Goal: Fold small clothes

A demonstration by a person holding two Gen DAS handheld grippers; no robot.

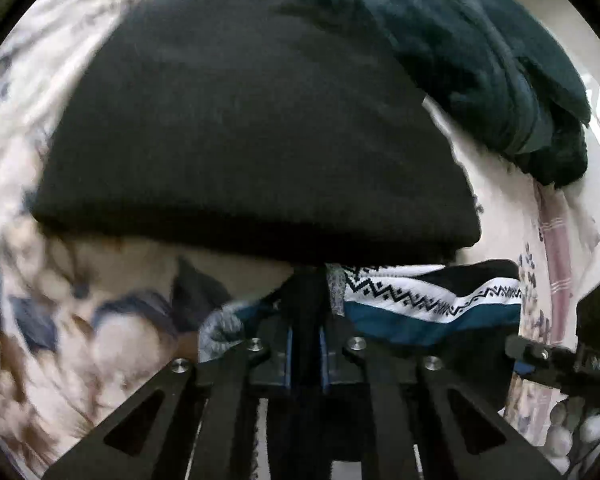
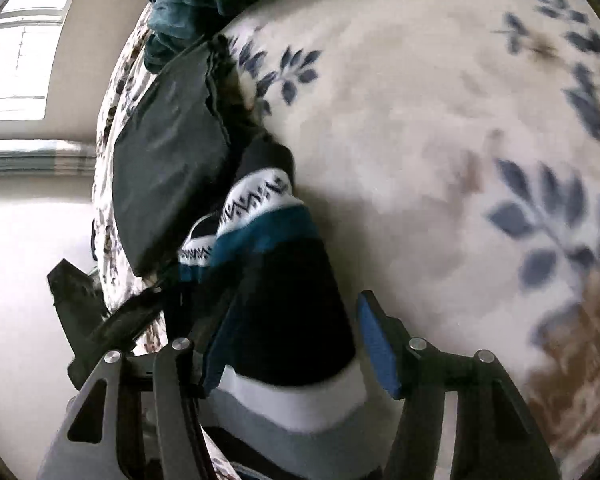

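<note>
On a leaf-print bedspread (image 2: 400, 140), a patterned sock (image 1: 432, 304) stretches between both claws. Left claw (image 1: 306, 354) is clamped shut on its grey end, the zigzag band trailing right. Right claw (image 2: 296, 356) stands open, its blue pads either side of the sock's dark part. Just beyond lies a folded black cloth (image 1: 252, 128), with a teal garment (image 1: 480, 56) behind it. Pale floor shows past the bed's edge.

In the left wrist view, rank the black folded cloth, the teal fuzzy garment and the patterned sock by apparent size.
1. black folded cloth
2. teal fuzzy garment
3. patterned sock, partly hidden by the left gripper, so its full size is unsure.
</note>
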